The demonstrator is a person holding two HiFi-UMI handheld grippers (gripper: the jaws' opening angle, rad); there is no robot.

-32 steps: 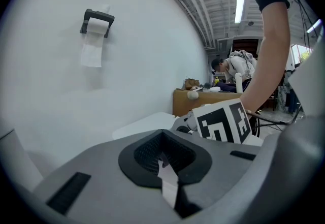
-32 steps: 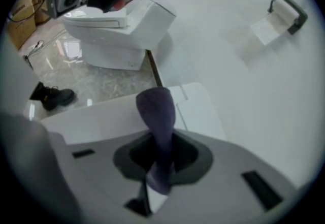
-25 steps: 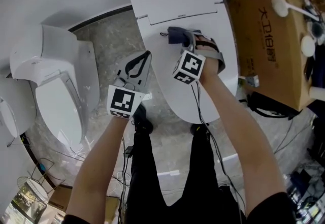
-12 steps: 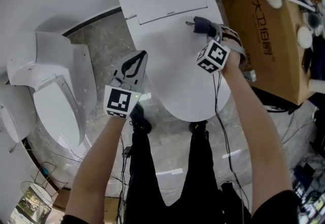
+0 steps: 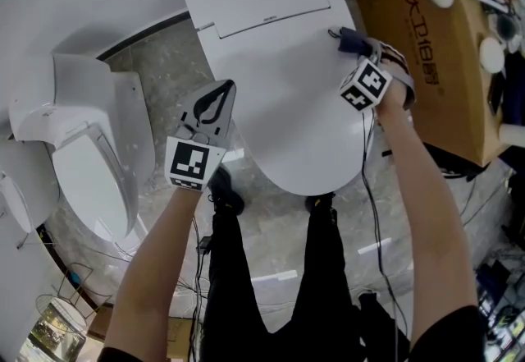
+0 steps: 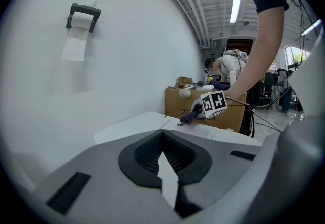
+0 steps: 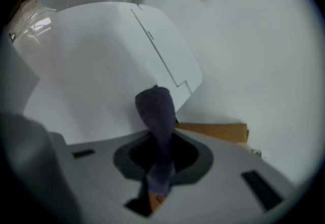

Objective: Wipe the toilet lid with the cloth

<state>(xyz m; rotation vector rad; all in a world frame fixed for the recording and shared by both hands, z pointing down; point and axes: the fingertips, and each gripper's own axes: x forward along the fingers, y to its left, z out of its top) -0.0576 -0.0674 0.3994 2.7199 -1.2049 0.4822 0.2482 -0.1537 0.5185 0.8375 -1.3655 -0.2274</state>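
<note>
Right gripper (image 5: 359, 47): fingers are pinching the dark purple fabric cloth (image 5: 348, 39) at the far right corner of the white plastic toilet lid (image 5: 279, 81), which is stretching leftward.
Left gripper (image 5: 220, 98): fingers are sitting closed, empty.

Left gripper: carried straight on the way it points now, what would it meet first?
Probably the toilet lid near its rear edge, just beyond the left gripper; depth is unclear.

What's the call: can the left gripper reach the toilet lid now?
Probably yes. The left gripper, shut and empty, hangs by the left edge of the toilet lid with nothing between them; the right gripper and cloth are at the right edge.
</note>
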